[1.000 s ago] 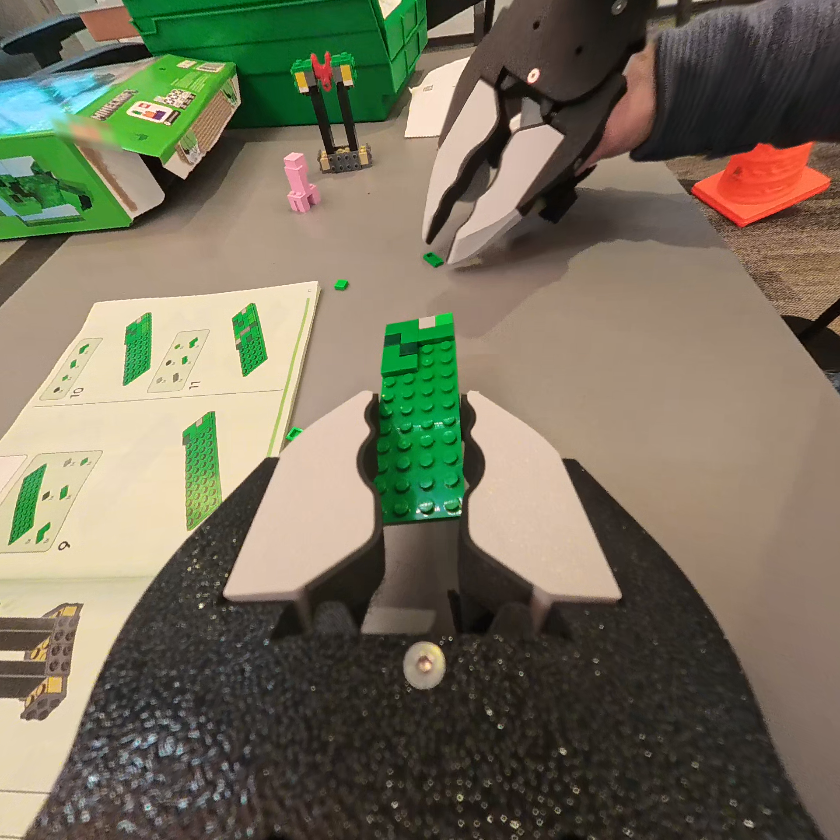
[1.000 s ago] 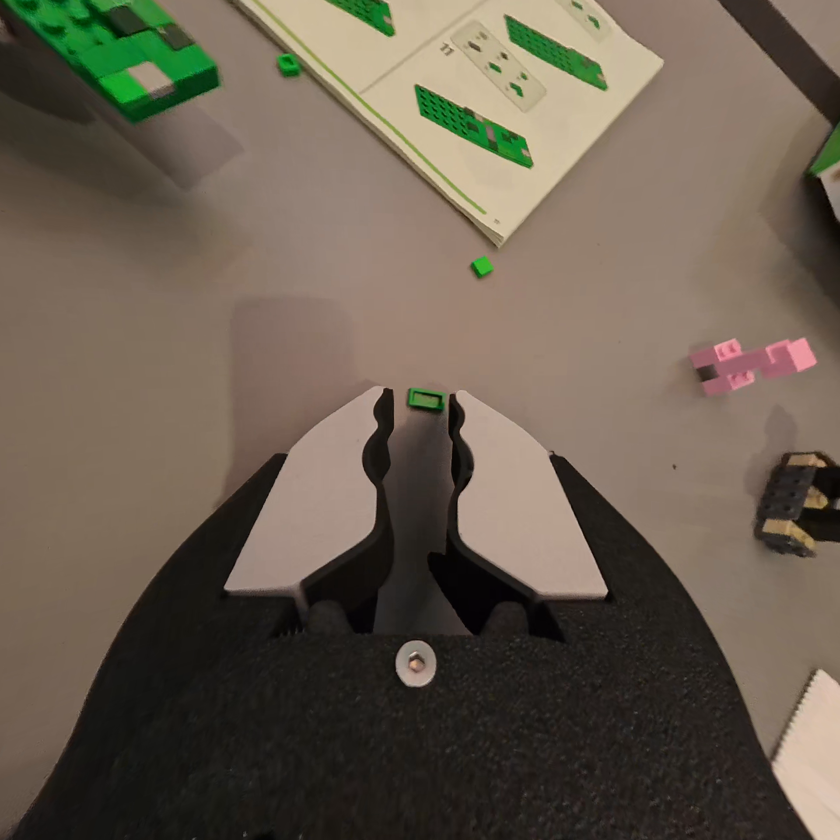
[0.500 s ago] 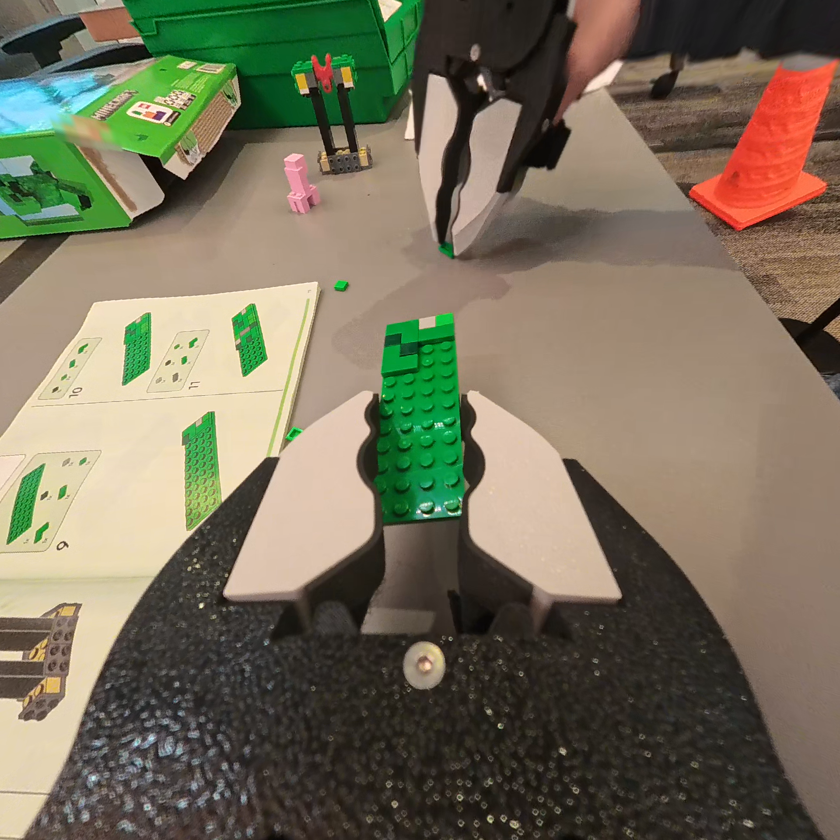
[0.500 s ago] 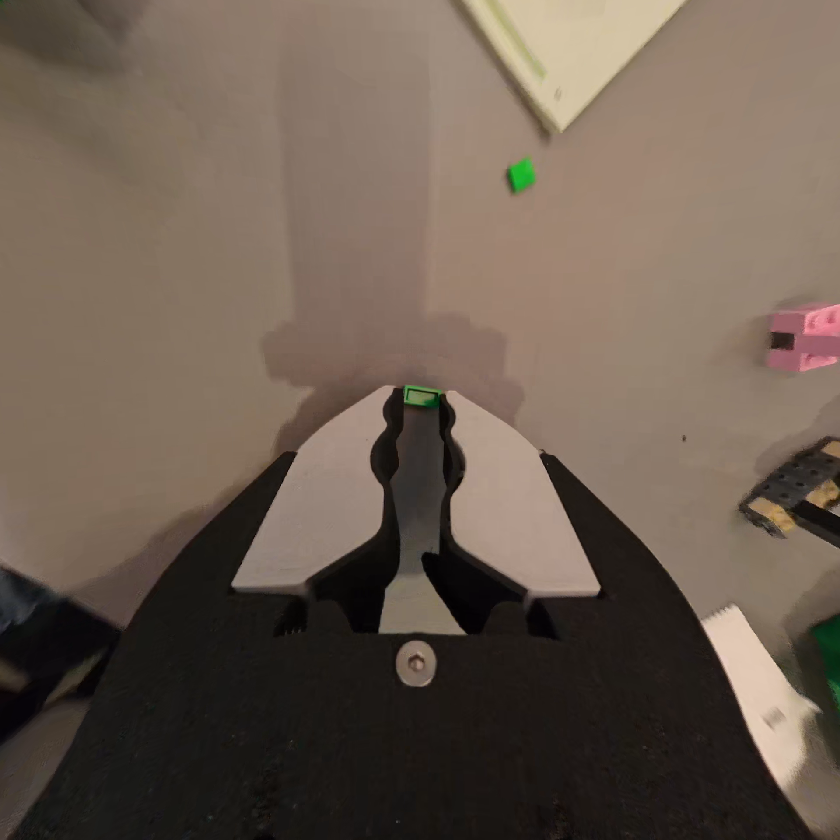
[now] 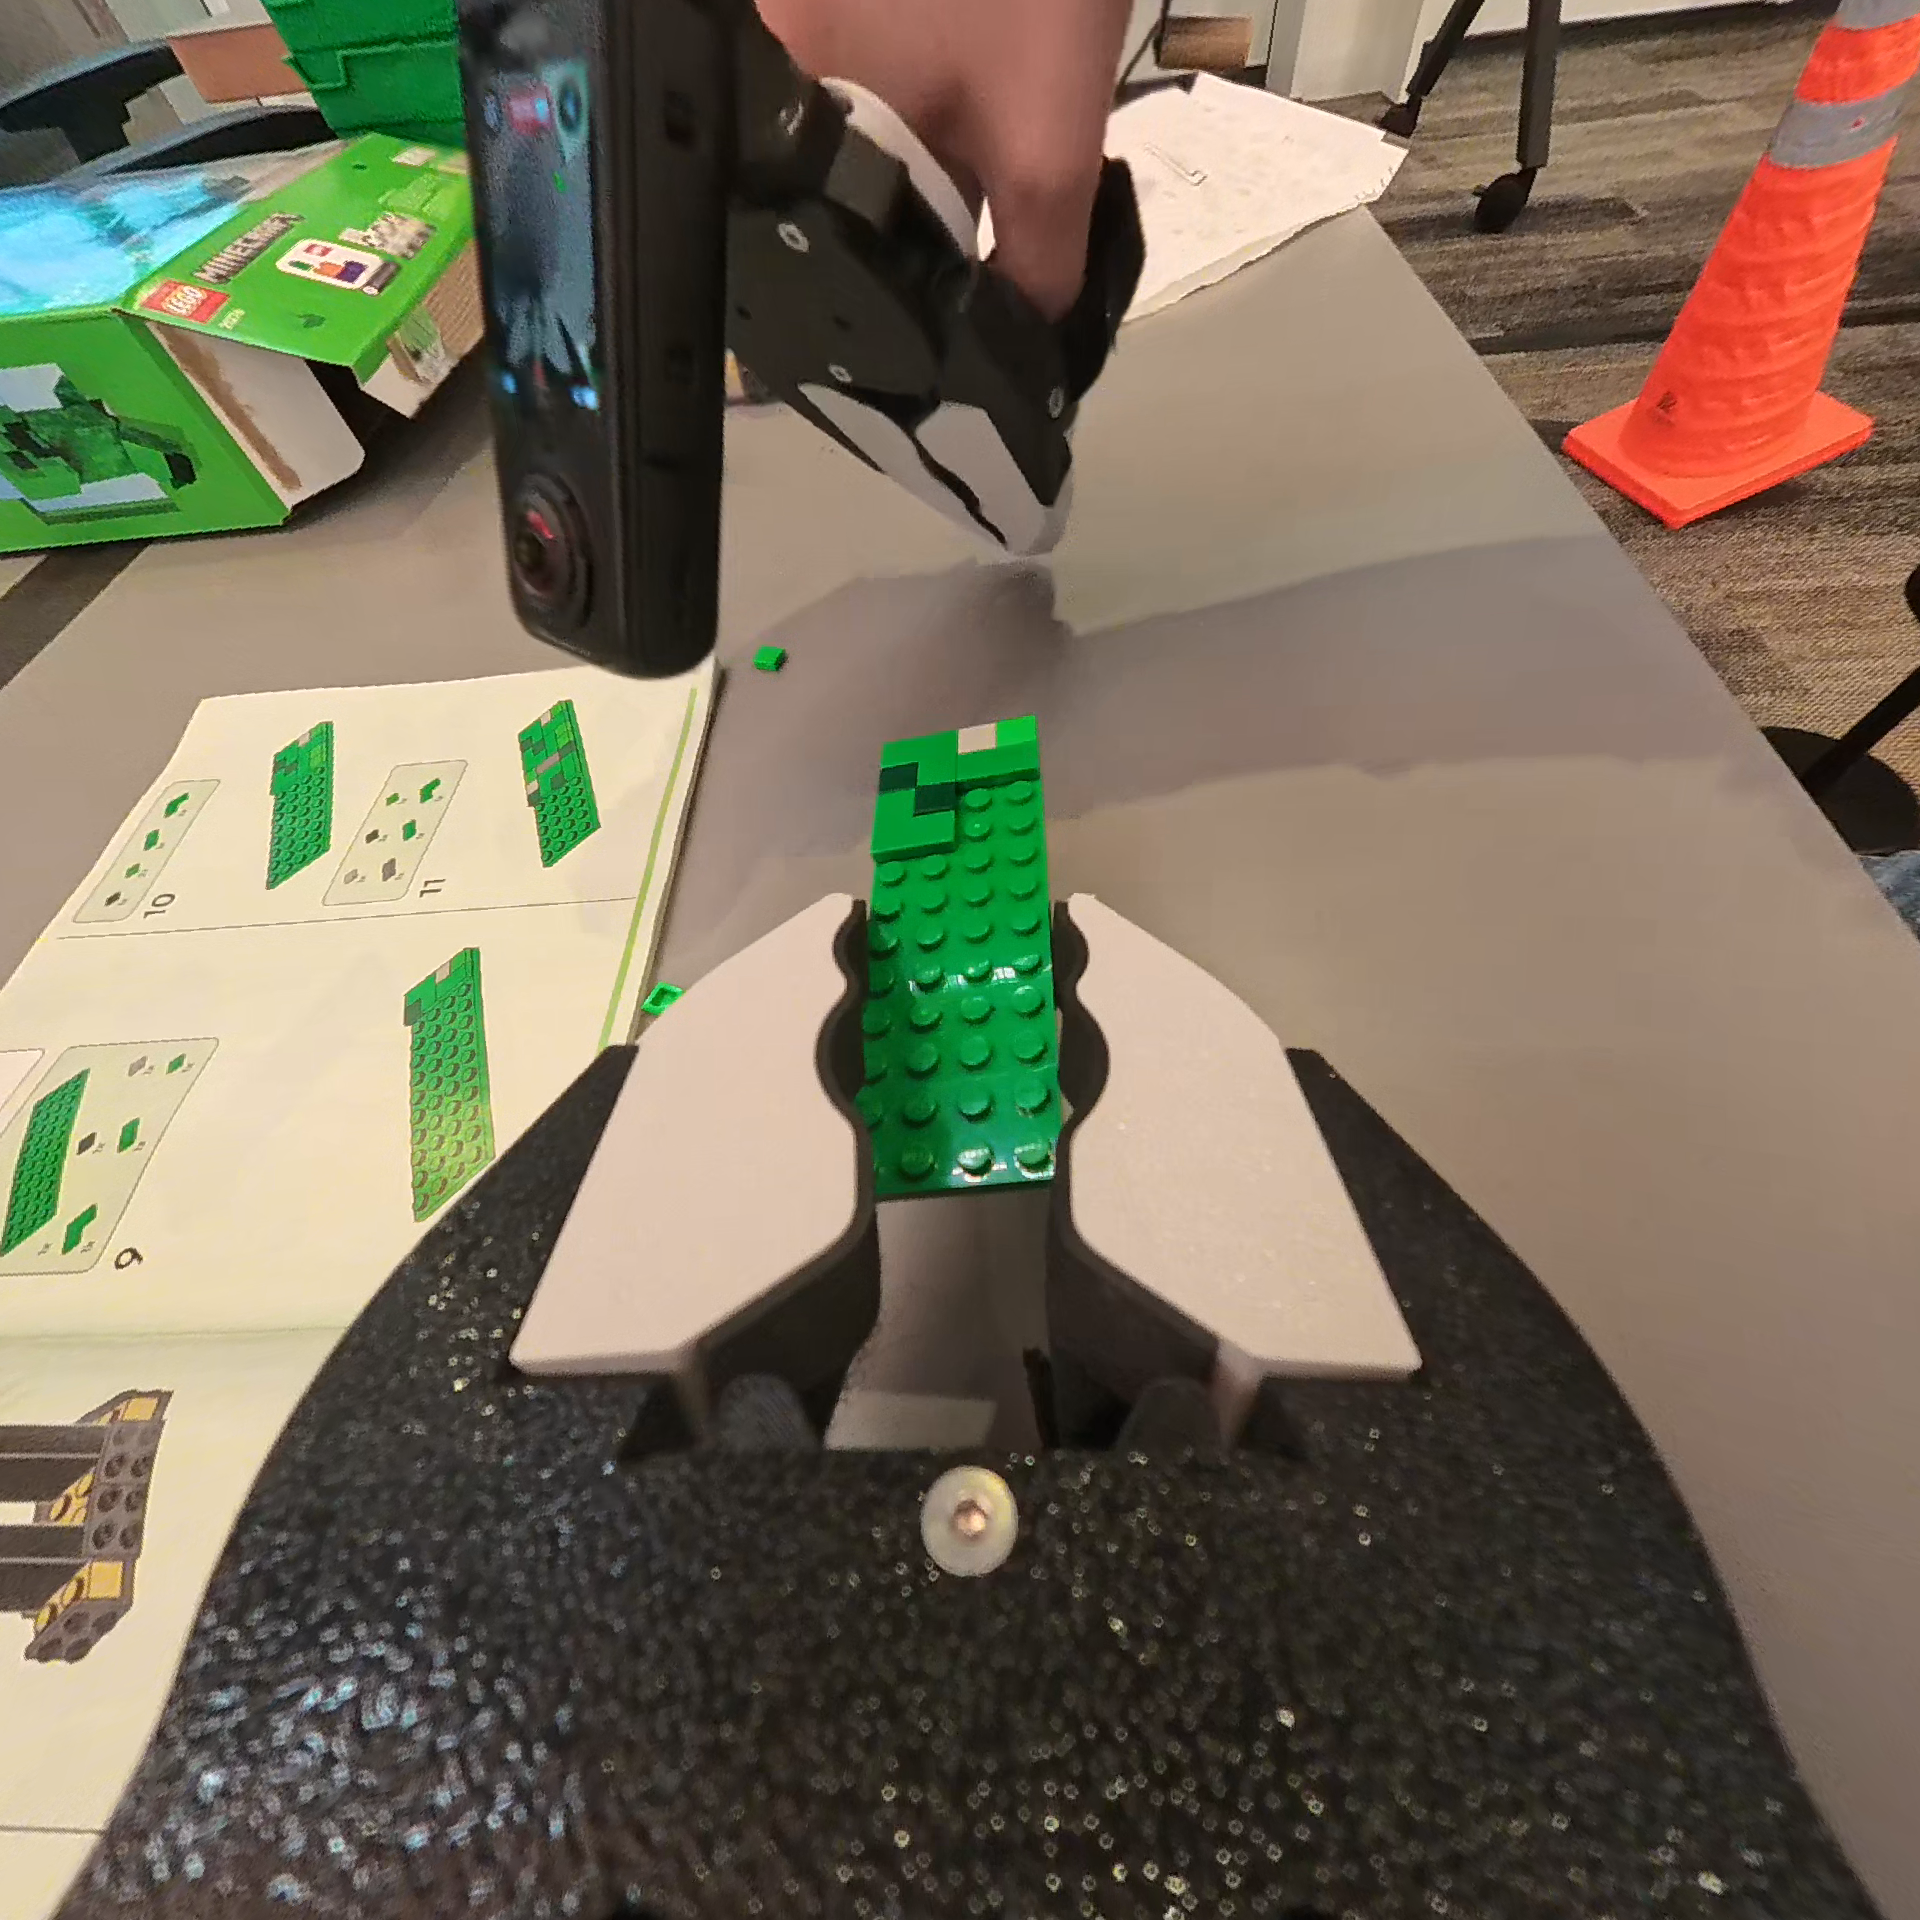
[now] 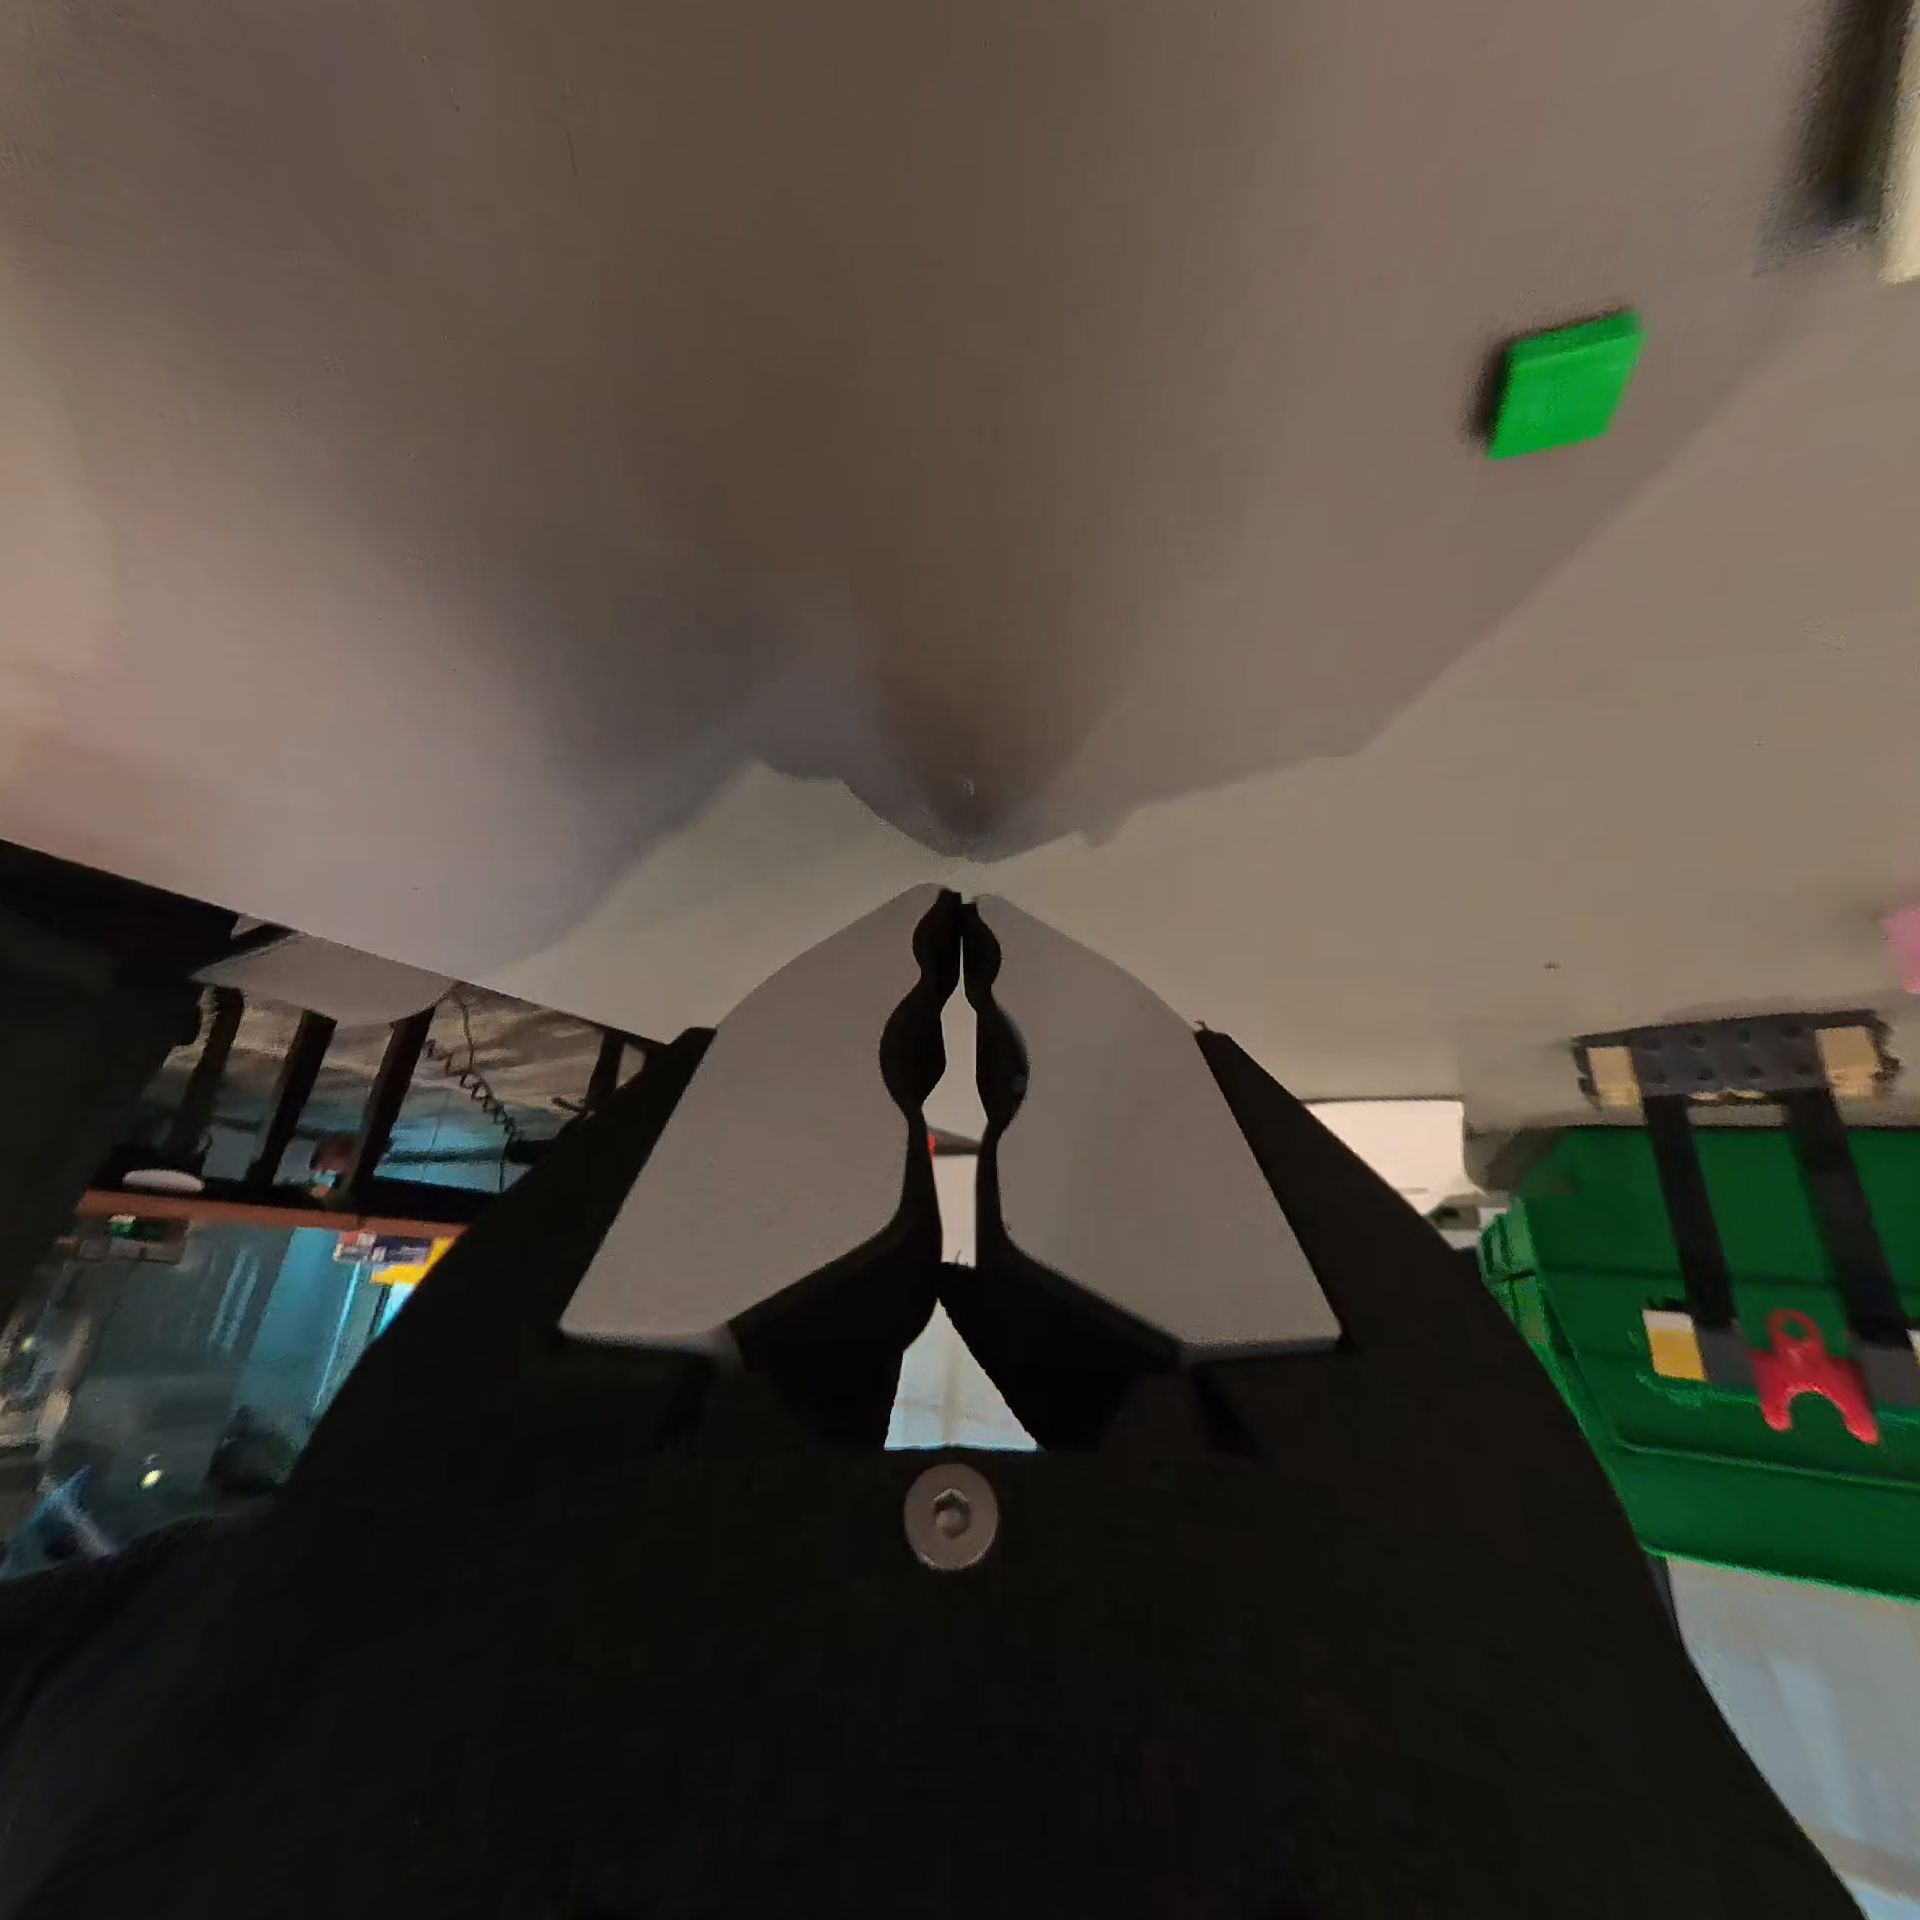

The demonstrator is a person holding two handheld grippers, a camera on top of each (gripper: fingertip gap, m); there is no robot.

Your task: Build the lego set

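One small green tile that sat between the right gripper [image 6: 954, 906] tips half a second ago no longer shows; the jaws are now pressed together, tilted low against the bench [image 6: 727, 364], so the pick looks missed or hidden. Ahead of it, the left gripper [image 5: 961, 914] keeps clamping the green plate [image 5: 961, 997].

The left gripper [image 5: 961, 935] lies low and level over the table, its two grey fingers [image 5: 727, 1122] parted and clamped on the sides of a green plate [image 5: 961, 997]. The right gripper [image 6: 958, 902] is tipped steeply down — tips pressed together, nearly touching the table, nothing visible between them — held from above by a hand [image 5: 997, 125].
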